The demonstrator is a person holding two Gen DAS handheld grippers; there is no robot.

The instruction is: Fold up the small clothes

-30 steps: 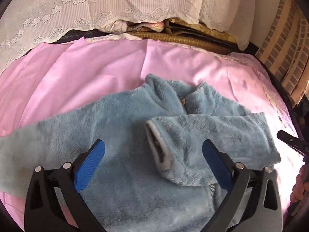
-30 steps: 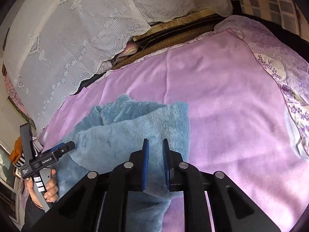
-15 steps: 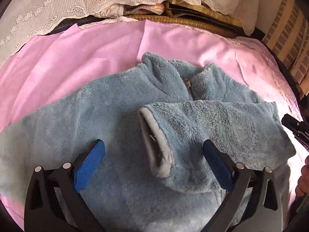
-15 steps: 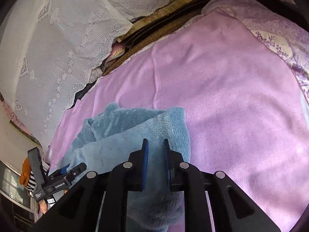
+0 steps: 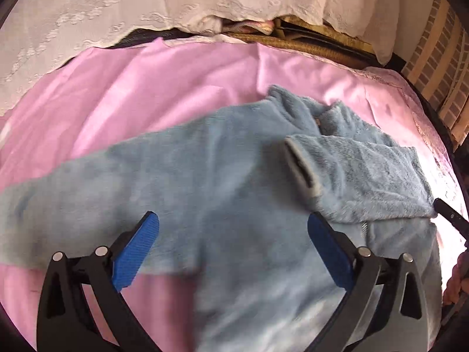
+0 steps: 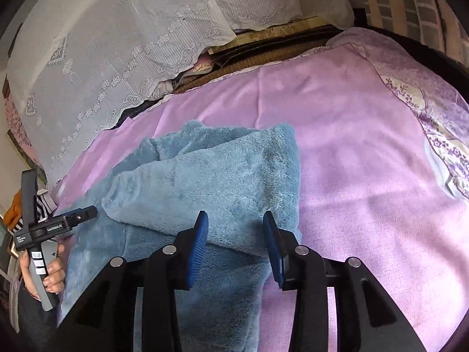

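Note:
A fluffy light-blue fleece jacket (image 5: 222, 176) lies on a pink bedsheet (image 5: 146, 88). Its right sleeve (image 5: 360, 176) is folded across the chest, grey cuff (image 5: 302, 170) pointing to the middle. The left sleeve (image 5: 58, 205) lies stretched out to the left. My left gripper (image 5: 231, 234) is open and empty above the jacket's body. My right gripper (image 6: 234, 228) is open, its jaws either side of the folded sleeve's edge (image 6: 234, 182), holding nothing. The left gripper also shows at the left of the right wrist view (image 6: 58, 223).
White lace pillows (image 5: 146, 8) and a woven mat (image 5: 293, 41) line the far side of the bed. A floral purple quilt (image 6: 433, 117) lies at the right. A brick-patterned wall (image 5: 439, 58) stands beyond the bed's right edge.
My right gripper was shut on the folded sleeve and has now opened, letting it go. My left gripper has swung left and back, so the stretched-out left sleeve shows.

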